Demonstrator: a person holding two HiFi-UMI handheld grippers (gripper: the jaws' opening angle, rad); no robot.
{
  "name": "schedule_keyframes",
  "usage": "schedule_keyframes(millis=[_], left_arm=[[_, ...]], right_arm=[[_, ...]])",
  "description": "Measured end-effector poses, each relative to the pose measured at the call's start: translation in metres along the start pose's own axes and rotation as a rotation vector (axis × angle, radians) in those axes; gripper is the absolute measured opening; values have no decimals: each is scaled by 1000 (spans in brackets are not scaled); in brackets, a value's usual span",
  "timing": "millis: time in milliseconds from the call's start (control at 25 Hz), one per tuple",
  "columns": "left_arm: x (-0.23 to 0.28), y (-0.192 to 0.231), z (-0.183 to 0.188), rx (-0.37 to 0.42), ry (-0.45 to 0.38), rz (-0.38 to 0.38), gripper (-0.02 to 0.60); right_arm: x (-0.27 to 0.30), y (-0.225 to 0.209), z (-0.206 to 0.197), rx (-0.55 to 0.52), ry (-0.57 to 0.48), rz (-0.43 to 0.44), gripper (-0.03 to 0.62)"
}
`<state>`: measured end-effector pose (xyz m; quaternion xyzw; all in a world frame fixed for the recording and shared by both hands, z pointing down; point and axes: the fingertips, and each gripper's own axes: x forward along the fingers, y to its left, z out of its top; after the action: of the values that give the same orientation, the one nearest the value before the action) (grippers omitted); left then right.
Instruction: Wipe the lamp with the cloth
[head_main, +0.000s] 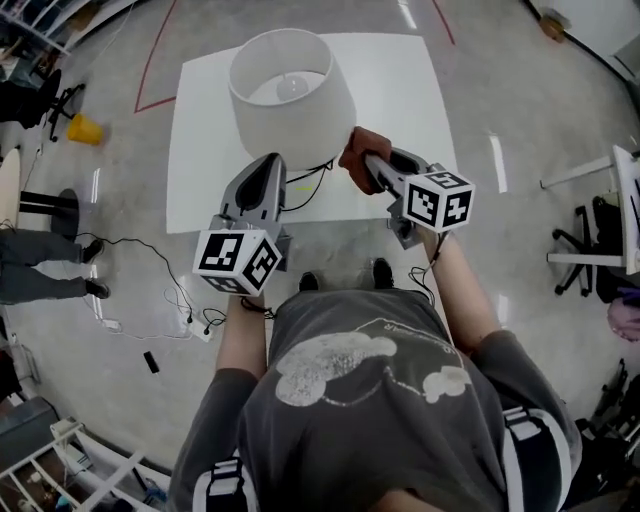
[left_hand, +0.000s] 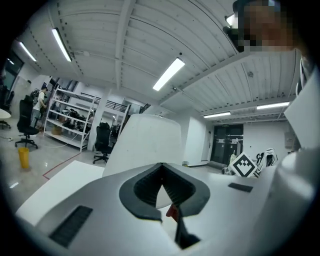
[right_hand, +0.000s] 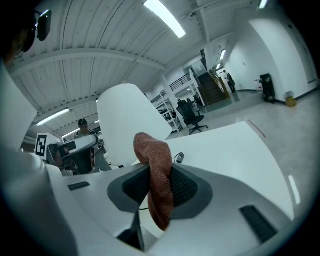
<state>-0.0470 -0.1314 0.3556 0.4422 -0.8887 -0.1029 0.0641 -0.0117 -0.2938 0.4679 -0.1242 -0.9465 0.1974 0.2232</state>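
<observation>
A white lamp (head_main: 290, 95) with a wide white shade stands on the white table (head_main: 400, 90); its black cord (head_main: 308, 182) trails off the front edge. My right gripper (head_main: 368, 163) is shut on a reddish-brown cloth (head_main: 356, 148), held against the shade's lower right side. In the right gripper view the cloth (right_hand: 159, 172) hangs folded between the pads of the right gripper (right_hand: 153, 169), with the shade (right_hand: 122, 120) just behind. My left gripper (head_main: 272, 165) is shut with nothing in it, just under the shade's front edge. The left gripper (left_hand: 161, 167) points at the shade (left_hand: 145, 145).
A yellow object (head_main: 84, 130) and office chairs stand on the floor at left. A person's legs (head_main: 40, 265) and a loose cable (head_main: 150, 275) lie left of me. Another white table (head_main: 625, 200) and chairs are at right. Red tape marks the floor.
</observation>
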Motion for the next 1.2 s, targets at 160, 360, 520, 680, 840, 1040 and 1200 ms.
schedule_keyframes(millis=[160, 360, 520, 680, 840, 1040, 1200], left_arm=[[1, -14, 5, 14, -31, 63, 8], [6, -36, 15, 46, -72, 129, 8], [6, -48, 30, 73, -114, 172, 8], [4, -50, 39, 85, -144, 208, 8], [7, -51, 36, 71, -139, 209, 8], [6, -36, 26, 27, -109, 172, 8], [10, -29, 18, -10, -88, 143, 8]], right_arm=[[-15, 4, 28, -63, -20, 83, 92], [-34, 24, 75, -121, -88, 251, 92], [-41, 60, 125, -191, -164, 373, 92], [-32, 91, 153, -267, -198, 444, 92], [-14, 93, 149, -282, -171, 429, 92], [6, 80, 121, -238, -109, 348, 92], [19, 51, 93, -183, -41, 260, 92]])
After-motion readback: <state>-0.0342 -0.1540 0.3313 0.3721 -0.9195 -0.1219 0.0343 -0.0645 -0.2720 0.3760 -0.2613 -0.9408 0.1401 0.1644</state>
